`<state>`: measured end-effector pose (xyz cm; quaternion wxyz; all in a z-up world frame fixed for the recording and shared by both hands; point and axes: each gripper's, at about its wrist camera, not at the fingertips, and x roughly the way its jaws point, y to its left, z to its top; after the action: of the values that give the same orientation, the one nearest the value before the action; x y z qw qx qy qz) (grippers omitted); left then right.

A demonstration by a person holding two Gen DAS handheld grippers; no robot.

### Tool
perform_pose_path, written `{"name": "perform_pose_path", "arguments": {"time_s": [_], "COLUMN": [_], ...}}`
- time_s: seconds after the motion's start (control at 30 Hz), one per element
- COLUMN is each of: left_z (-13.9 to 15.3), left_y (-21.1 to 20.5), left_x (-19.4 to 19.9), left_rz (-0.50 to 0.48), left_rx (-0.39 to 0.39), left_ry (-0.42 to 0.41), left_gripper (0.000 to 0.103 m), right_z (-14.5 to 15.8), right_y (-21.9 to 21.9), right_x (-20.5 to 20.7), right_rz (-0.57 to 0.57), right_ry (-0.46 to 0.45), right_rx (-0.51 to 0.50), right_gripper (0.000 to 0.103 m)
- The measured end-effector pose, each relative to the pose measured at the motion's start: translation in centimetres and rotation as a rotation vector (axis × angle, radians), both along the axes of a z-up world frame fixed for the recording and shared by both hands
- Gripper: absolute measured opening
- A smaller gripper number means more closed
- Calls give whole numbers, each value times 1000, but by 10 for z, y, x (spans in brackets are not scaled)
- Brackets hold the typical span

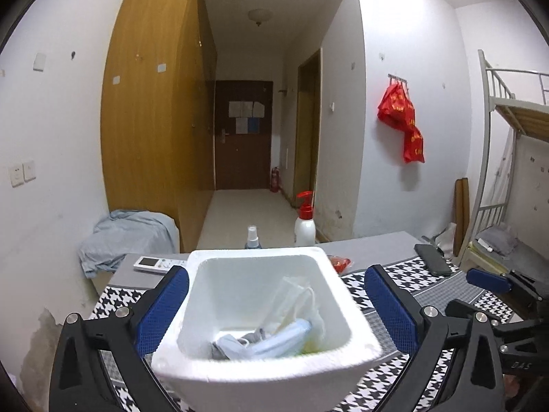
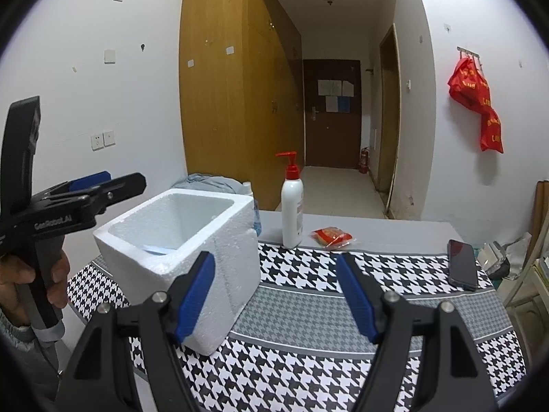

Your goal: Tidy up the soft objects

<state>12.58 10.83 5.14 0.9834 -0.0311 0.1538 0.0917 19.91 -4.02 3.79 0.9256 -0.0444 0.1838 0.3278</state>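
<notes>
The left hand-held gripper (image 1: 274,312) hangs directly over the white foam box (image 1: 192,309) with its blue pads spread wide on either side of the box and nothing between them; crumpled face masks (image 1: 291,322) lie in a heap at the box's bottom, just below and ahead. The right hand-held gripper (image 2: 276,295) stands apart and empty too, with the box to its left and the red packet (image 2: 332,235) farther ahead on the desk (image 2: 377,226). How many masks there are is hard to tell, and whether the packet is soft cannot be judged.
</notes>
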Motion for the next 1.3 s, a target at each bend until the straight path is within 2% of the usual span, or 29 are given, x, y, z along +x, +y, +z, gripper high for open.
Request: {"name": "perform_pose_path", "arguments": {"time_s": [0.1,0.17,0.3,0.37,0.6,0.8,1.3], "left_z": [2,4,3,2,-7,-26,-58], "left_y": [-9,-17,-26,-32,-44,-53,-71], "left_x": [-16,-30,-55,-67,-96,-114,-142], "left_rz": [16,32,29,40,53,55,64], "left_rx": [12,27,21,29,35,42,60], "left_ry": [-29,-53,-91,-102,-127,-127,-131], "left_gripper": [102,102,102,102,102,102,102], "right_z": [2,4,5,6,2,-10,-37], "right_y": [-4,-7,-16,-19,-30,-36,-46], "right_x": [-11,-18,-39,-51,-83,-105,-128], "right_rz": [-6,-12,-31,-45,-53,-46,-48], "right_ry": [-14,-25,-58,-80,-102,-122,-117], "right_rx": [4,13,30,37,43,51,58], "right_gripper": [79,86,93,102,102,102,102]}}
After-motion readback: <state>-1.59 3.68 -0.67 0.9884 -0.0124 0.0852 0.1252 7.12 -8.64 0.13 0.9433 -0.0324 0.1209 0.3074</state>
